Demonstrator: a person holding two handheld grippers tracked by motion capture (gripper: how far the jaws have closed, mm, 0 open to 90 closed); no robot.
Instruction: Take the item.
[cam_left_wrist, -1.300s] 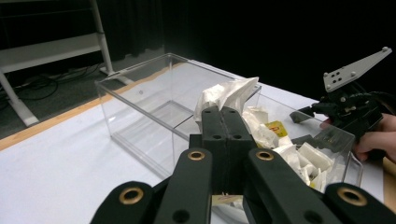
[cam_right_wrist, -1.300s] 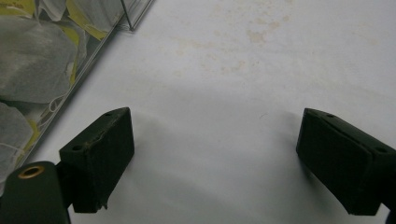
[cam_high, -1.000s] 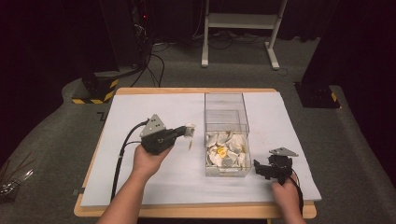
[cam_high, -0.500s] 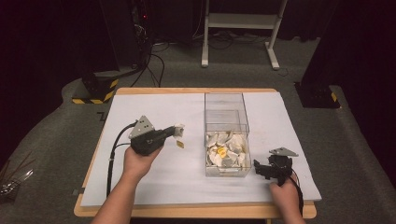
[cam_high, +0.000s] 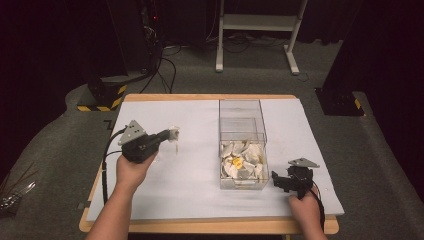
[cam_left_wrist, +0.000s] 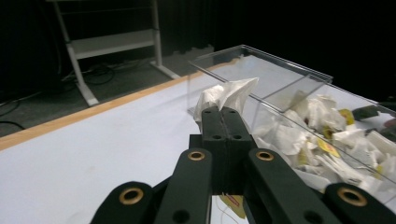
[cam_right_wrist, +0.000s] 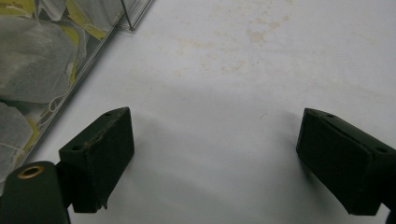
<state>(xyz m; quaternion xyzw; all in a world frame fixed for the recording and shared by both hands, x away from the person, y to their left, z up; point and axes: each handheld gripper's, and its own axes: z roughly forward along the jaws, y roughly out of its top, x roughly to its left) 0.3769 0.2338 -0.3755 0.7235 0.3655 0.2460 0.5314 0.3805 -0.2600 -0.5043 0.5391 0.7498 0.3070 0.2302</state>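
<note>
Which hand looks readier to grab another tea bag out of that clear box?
Probably the right gripper: its jaws stand open and empty, beside the clear box. The left gripper is shut on a tea bag, farther off.

The tea bag (cam_left_wrist: 227, 95) is partly covered by the closed jaws of the left gripper (cam_left_wrist: 223, 114); its tag (cam_left_wrist: 232, 203) runs off the bottom edge. Print on the bags in the clear box (cam_high: 243, 176) is too small to read. The right jaw of the right gripper (cam_right_wrist: 212, 158) is cut by the frame edge.
</note>
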